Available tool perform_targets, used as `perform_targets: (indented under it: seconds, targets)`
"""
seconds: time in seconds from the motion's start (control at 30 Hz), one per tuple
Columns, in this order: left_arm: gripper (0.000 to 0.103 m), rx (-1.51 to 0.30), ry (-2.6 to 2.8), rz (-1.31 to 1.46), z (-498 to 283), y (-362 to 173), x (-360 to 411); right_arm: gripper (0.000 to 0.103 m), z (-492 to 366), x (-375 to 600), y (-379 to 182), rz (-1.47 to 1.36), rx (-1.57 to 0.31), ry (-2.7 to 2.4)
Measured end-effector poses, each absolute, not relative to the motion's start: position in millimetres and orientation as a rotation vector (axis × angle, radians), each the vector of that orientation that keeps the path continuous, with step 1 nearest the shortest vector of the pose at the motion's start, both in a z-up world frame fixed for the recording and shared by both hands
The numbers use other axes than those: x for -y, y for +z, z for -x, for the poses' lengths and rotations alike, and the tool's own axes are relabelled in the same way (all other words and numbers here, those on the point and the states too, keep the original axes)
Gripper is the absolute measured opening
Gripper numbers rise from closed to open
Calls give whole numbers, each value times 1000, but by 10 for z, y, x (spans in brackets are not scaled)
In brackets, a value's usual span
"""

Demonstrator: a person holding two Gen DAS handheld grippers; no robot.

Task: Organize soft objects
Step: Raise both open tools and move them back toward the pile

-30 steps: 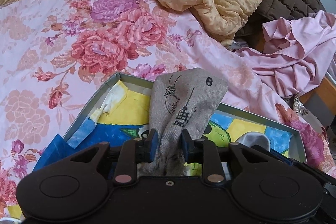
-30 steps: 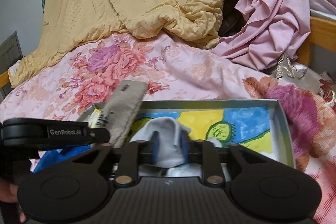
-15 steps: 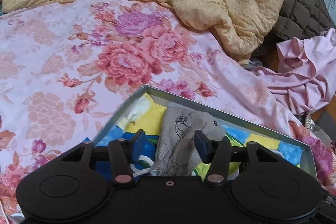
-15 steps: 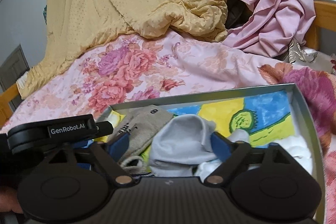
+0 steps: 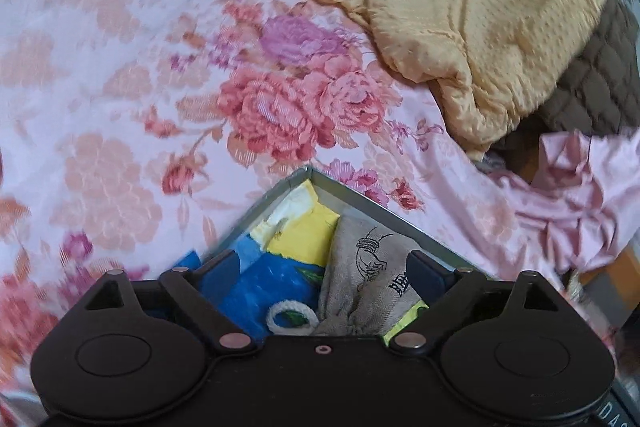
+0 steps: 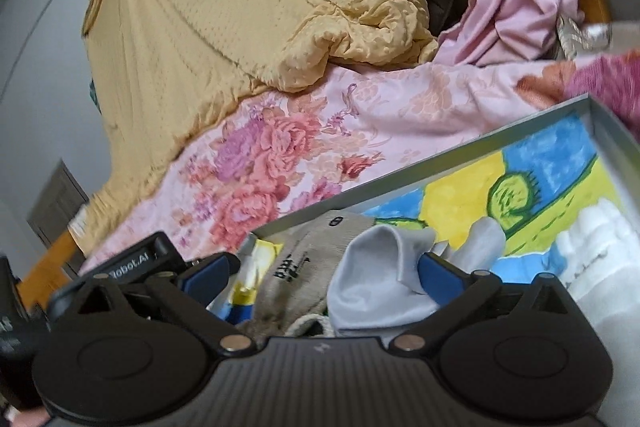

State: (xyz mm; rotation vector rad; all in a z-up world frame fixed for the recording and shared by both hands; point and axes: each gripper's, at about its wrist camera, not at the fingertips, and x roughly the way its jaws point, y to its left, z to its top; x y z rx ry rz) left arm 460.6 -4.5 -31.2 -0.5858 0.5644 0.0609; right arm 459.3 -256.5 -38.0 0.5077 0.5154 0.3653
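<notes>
The beige printed cotton sock point(image 5: 362, 279) is lying in the grey shallow painted-floor box point(image 5: 362, 197), long axis running away from the left gripper point(image 5: 320, 267), whose jaws have just been opening wide around it; beside it, the pale grey sock point(image 6: 380, 279) is sitting loose between the right gripper point(image 6: 324, 273)'s equally spread, just-opened fingers
</notes>
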Motion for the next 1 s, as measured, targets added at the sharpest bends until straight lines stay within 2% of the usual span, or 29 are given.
perform_targets:
  seconds: [0.23, 0.47, 0.73, 0.93, 1.0]
  targets:
    - [91, -571, 49, 748, -4568, -483, -21, 102, -4653, 2629, -468, -659, -521, 457]
    - [91, -549, 26, 788, -4354, -328, -1, 102, -4564, 2604, -352, -686, -541, 491]
    - [93, -566, 72, 781, -3859, -176, -245, 102, -4244, 2359, -251, -562, -605, 493]
    - [93, -583, 139, 736, -3495, -86, -430, 103, -3969, 2305, -132, -461, -592, 450]
    - [96, -577, 142, 699, -3372, -3, -465, 103, -3844, 2312, -65, -417, -585, 439]
